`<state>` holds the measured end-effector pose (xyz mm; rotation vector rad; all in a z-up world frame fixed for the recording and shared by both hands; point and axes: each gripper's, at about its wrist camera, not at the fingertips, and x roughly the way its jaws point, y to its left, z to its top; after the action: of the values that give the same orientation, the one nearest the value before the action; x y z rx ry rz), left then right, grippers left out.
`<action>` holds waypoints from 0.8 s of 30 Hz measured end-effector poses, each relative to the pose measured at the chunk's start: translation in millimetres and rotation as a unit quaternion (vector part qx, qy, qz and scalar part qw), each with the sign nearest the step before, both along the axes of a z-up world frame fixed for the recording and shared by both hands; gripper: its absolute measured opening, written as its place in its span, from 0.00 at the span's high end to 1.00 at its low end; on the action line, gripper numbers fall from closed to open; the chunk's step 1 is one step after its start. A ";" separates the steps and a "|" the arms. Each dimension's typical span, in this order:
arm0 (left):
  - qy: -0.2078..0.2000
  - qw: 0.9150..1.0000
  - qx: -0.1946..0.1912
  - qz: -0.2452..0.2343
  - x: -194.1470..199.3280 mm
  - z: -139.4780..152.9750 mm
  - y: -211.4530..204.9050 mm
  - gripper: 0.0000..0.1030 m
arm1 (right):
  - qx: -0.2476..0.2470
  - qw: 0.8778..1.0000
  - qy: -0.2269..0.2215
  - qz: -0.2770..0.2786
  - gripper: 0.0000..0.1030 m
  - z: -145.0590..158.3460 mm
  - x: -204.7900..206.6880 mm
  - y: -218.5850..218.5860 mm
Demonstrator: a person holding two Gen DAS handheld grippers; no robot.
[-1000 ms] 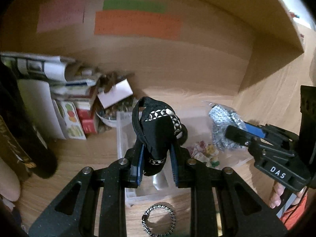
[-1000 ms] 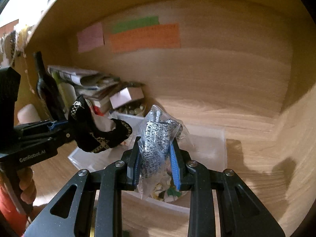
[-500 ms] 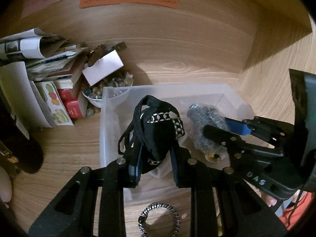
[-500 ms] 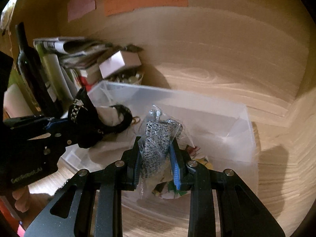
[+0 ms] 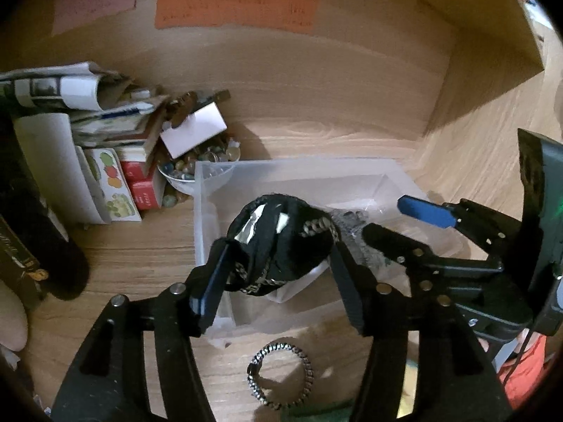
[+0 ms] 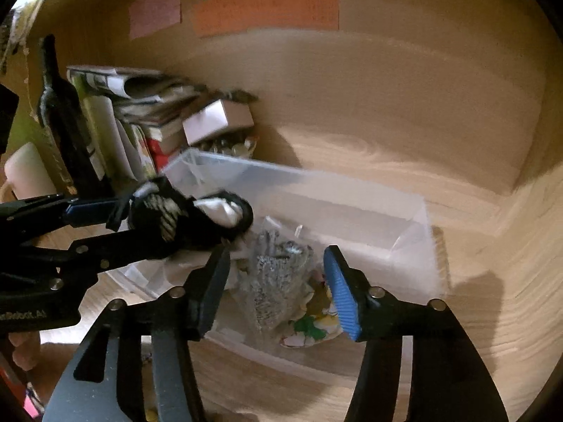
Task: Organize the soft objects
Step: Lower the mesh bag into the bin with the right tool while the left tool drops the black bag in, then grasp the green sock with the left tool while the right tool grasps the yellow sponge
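A clear plastic bin (image 5: pixel 295 172) stands on the wooden shelf; it also shows in the right wrist view (image 6: pixel 316 190). My left gripper (image 5: pixel 278 263) is open over the bin, and a black patterned soft item (image 5: pixel 281 242) sits loose between its spread fingers; the same item shows in the right wrist view (image 6: pixel 190 214). My right gripper (image 6: pixel 278 277) is open above a grey knit item in a clear bag (image 6: pixel 278 281), which lies in the bin on a floral cloth (image 6: pixel 313 327). The right gripper (image 5: pixel 390 221) shows at the right of the left wrist view.
Stacked papers and boxes (image 5: pixel 88 130), a bowl of beads (image 5: pixel 197 165) and a dark bottle (image 6: pixel 63 116) crowd the shelf's left side. A chain bracelet (image 5: pixel 281 372) lies in front of the bin. The shelf's back wall carries coloured notes (image 5: pixel 235 7).
Both grippers have opened over the bin. The grey bagged item has dropped from the right gripper into the bin, and the black item has come loose in the left gripper.
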<state>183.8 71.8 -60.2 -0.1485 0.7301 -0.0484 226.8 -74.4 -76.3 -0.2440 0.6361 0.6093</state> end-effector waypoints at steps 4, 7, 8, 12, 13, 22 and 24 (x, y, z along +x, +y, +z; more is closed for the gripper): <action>-0.018 1.000 0.001 0.005 -15.3 12.7 1.7 0.32 | 0.013 1.000 -0.022 0.005 0.46 16.9 -17.9 -10.3; -0.033 0.999 0.008 0.005 -29.8 22.7 0.8 0.28 | 0.024 0.999 -0.034 0.010 0.43 26.6 -32.4 -19.6; -0.037 0.999 0.011 0.005 -34.9 25.7 0.6 0.25 | 0.026 0.999 -0.038 0.010 0.43 28.3 -36.9 -22.3; -0.052 0.999 0.013 0.010 -55.2 33.5 -1.9 0.12 | 0.034 0.998 -0.048 0.014 0.43 32.2 -57.1 -32.4; -0.054 0.998 0.013 0.011 -59.6 34.8 -2.5 0.09 | 0.034 0.998 -0.049 0.014 0.43 31.6 -61.3 -34.6; -0.023 1.000 0.015 0.010 -83.9 10.7 -14.7 0.03 | 0.030 0.999 -0.018 0.007 0.43 3.0 -87.8 -49.3; -0.014 1.000 0.016 0.007 -89.4 2.6 -18.4 0.03 | 0.032 0.999 0.000 0.007 0.43 -7.6 -92.4 -53.2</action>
<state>94.4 53.5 -57.7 -0.1224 0.7012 -0.0258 134.4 -127.6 -84.0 -0.1886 0.6153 0.6415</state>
